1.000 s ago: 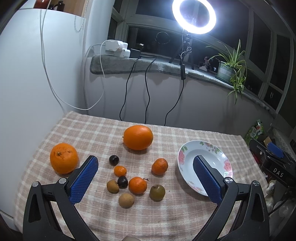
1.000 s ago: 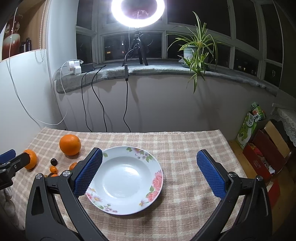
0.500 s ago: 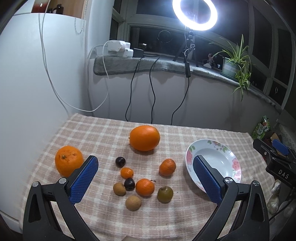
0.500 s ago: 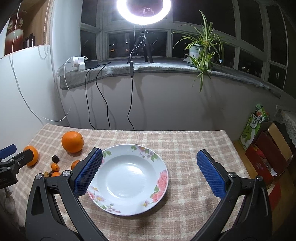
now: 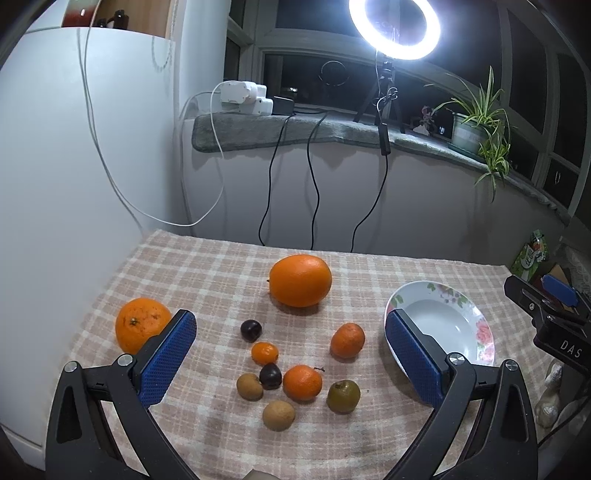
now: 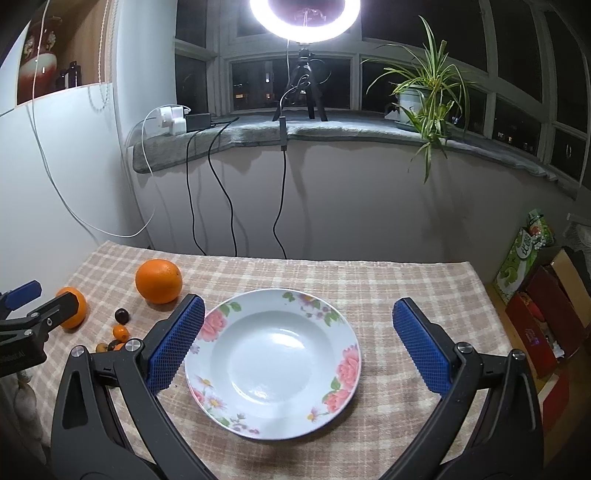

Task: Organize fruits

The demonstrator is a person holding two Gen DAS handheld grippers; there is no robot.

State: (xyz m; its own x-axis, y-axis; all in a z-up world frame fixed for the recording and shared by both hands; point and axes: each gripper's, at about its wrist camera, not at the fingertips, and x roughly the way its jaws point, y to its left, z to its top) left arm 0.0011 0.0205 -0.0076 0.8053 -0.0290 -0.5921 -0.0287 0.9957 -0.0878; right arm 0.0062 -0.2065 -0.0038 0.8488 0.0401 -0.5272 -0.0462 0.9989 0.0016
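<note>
- Checked cloth [image 5: 207, 280] covers the table below a window ledge; a ring light [image 5: 394, 27] stands on the ledge.
- Left gripper [image 5: 290, 363]: jaws wide apart, nothing held, hovering above the cluster of small fruit.
- Right gripper [image 6: 298, 345]: jaws wide apart, nothing held, hovering above the floral plate [image 6: 343, 354], which holds no fruit.
- Between the left pads [image 5: 166, 363] lie two small mandarins [image 5: 302, 382], a tiny orange fruit [image 5: 264, 352], two dark plums [image 5: 251, 329], two brown fruits [image 5: 279, 415] and a greenish-brown fruit [image 5: 343, 396].
- Some of the small fruits touch or nearly touch each other.
- Farther out: a large orange [image 5: 300, 280] behind the cluster, a second orange [image 5: 142, 328] just beside the left pad, the plate to the right.
- Judged step: first pick, no fruit yet moved.
- Procedure: select a fruit on the edge of the cluster, such as the mandarin [image 5: 347, 340] nearest the plate.
- Centre the pads on the widest part and close gently; round fruit is likely to roll or squirt out.
- Avoid nudging neighbours during descent.
- Release low over the plate centre.
</note>
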